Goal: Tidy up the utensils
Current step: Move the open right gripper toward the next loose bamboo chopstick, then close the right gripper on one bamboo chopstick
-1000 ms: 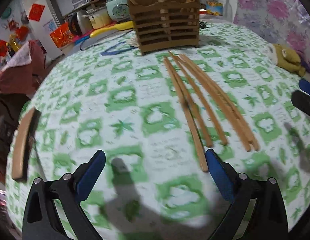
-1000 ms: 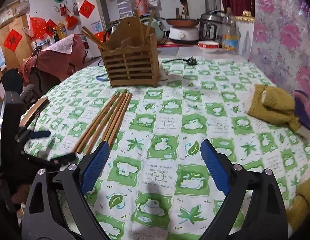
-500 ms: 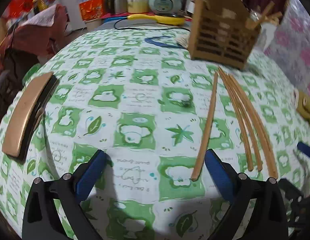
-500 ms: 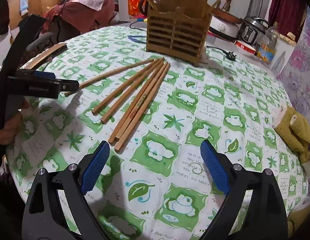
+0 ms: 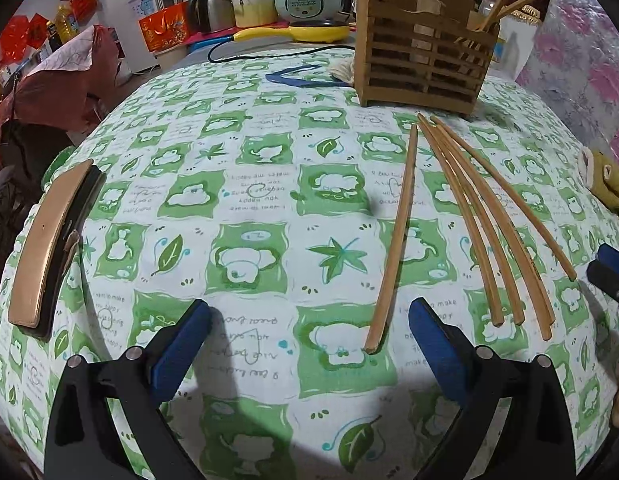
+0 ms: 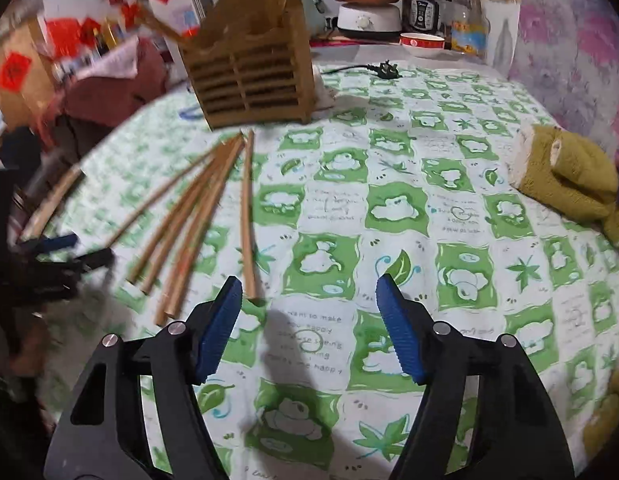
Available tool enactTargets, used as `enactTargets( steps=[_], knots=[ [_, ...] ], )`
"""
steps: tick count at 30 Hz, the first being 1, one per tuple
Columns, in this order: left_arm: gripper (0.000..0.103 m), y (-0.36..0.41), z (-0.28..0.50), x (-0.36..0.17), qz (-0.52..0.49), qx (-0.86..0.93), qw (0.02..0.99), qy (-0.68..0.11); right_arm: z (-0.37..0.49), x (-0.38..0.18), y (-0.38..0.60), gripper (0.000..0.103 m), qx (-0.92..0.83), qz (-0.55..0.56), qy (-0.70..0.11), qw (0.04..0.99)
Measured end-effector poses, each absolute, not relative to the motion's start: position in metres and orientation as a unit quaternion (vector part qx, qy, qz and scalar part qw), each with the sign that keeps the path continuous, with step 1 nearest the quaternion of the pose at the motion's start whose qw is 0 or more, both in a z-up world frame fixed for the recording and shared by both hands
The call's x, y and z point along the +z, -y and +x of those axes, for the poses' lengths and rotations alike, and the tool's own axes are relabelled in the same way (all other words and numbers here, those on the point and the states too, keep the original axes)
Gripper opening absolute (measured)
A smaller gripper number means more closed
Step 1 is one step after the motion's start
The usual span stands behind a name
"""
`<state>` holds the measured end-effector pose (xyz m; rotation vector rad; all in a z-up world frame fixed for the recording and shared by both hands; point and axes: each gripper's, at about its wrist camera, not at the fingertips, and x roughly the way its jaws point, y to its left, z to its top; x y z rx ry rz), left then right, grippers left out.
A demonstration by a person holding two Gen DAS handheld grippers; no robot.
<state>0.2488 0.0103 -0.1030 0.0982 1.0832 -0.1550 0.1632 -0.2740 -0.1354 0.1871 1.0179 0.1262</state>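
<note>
Five chopsticks (image 5: 461, 220) lie loose: light, stiff, roll-prone; pinch near ends. Your left gripper (image 5: 309, 344) gapes empty; right gripper (image 6: 309, 320) closing on nothing.

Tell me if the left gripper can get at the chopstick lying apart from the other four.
Probably yes. The left gripper is open, and the lone chopstick has its near end lying between the fingers on bare tablecloth, with a gap to the other chopsticks. Nothing blocks it.
</note>
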Motion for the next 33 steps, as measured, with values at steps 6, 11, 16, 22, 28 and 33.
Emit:
enactTargets(
  steps=[6,11,16,22,28,33],
  knots=[
    [0.097,-0.01,0.248,-0.103,0.049,-0.072,0.853,-0.515,0.162,-0.131,0.254,0.068,0.075,0.052,-0.475,0.876],
    [0.097,-0.009,0.248,-0.103,0.052,-0.071,0.854,-0.513,0.162,-0.132,0.254,0.069,0.076,0.046,-0.478,0.874],
    [0.097,-0.002,0.242,-0.1,0.075,-0.07,0.859,-0.502,0.162,-0.134,0.248,0.069,0.08,0.031,-0.486,0.87],
    [0.097,0.009,0.236,-0.097,0.108,-0.074,0.864,-0.487,0.163,-0.137,0.239,0.069,0.083,0.009,-0.495,0.865],
    [0.097,0.014,0.234,-0.097,0.121,-0.082,0.863,-0.483,0.167,-0.138,0.239,0.068,0.081,0.011,-0.497,0.864],
    [0.097,0.015,0.234,-0.097,0.122,-0.084,0.864,-0.482,0.174,-0.14,0.24,0.068,0.081,0.017,-0.499,0.863]
  ],
)
